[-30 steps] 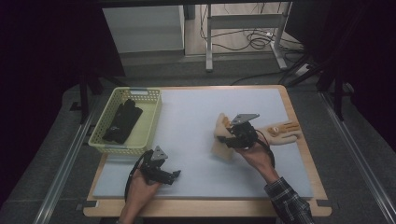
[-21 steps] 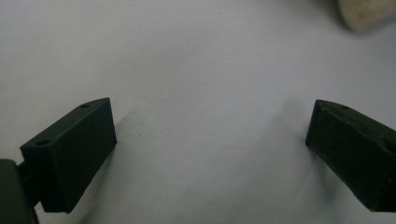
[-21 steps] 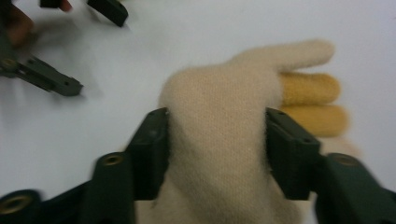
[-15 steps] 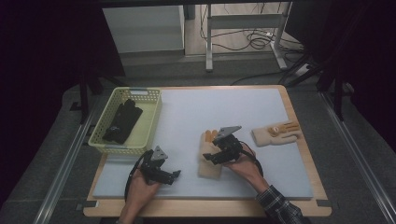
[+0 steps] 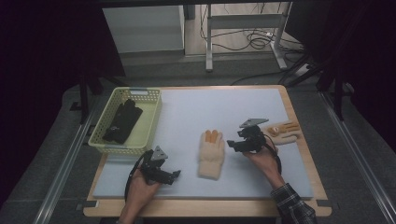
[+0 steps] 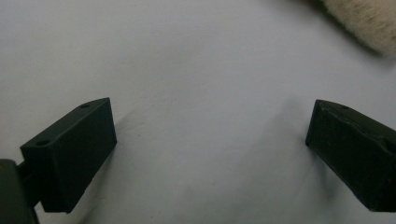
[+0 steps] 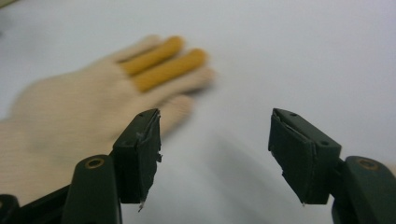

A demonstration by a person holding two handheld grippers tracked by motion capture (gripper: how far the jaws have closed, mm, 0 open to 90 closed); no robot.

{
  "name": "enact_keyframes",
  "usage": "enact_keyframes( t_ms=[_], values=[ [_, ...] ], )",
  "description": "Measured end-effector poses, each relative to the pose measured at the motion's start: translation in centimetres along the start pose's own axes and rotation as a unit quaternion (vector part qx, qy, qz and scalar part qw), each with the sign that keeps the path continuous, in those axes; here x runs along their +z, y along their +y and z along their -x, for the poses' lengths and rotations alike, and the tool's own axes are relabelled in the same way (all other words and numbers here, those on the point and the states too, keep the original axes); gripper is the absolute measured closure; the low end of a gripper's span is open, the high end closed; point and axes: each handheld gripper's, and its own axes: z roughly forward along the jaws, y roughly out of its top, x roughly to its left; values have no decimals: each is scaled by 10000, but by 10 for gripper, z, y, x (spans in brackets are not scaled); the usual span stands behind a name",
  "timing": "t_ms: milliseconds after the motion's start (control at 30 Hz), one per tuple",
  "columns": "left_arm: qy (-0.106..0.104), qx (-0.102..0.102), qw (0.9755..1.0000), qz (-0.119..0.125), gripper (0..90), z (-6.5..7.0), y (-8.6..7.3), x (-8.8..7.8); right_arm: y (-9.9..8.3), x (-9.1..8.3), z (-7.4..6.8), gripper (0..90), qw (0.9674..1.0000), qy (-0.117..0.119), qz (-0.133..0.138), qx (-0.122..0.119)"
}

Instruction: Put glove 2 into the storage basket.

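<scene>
Glove: I see the cream glove lying flat near the middle of the surface, two of its fingers orange.
Long axis: it runs from the near edge toward the far edge, fingers pointing away from me, cuff toward me.
Right tongs: just right of the glove, apart from it, pointing left at it; in the right gripper view the jaws stand apart with nothing between them and have just been closing a little.
Right hand: forearm comes in from the lower right, plaid sleeve at the edge.
Left tongs: low at the near edge, pointing right, jaws wide over bare surface.
Second glove: by the right edge.
Basket: far left, dark cloth inside.
</scene>
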Motion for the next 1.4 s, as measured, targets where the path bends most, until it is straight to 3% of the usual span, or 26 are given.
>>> enact_keyframes(
  t_ms=[233,367,533,633,767,867,967,1033,1100,1267,1400],
  values=[
    [-1,0,10000,-1,17,0,0,0,-8,-24,44,349,9966,-673,33,478],
    [-3,0,10000,0,17,0,0,0,-15,-39,68,351,9918,-1029,31,763],
    [-3,6,10000,-2,17,0,0,0,-26,-52,95,351,9830,-1474,-8,1090],
    [-3,2,10000,-2,17,0,0,0,-33,-51,104,345,9793,-1608,-75,1229],
    [-3,2,10000,-1,17,0,0,0,-40,-39,110,321,9765,-1745,-194,1253],
    [-3,4,10000,-2,17,0,0,0,-44,-28,112,321,9727,-1972,-277,1194],
    [-1,6,10000,-2,17,0,0,0,-44,-24,109,443,9696,-2160,-244,1120],
    [-1,6,10000,-3,17,0,0,0,-43,-25,106,558,9703,-2182,-231,1016],
    [0,7,10000,-2,18,0,0,0,-41,-28,102,614,9715,-2178,-225,905],
    [-3,5,10000,-2,18,0,0,0,-39,-38,97,631,9750,-2111,-103,690],
    [0,2,10000,0,18,0,0,0,-33,-51,88,630,9811,-1854,78,548]
  ],
)
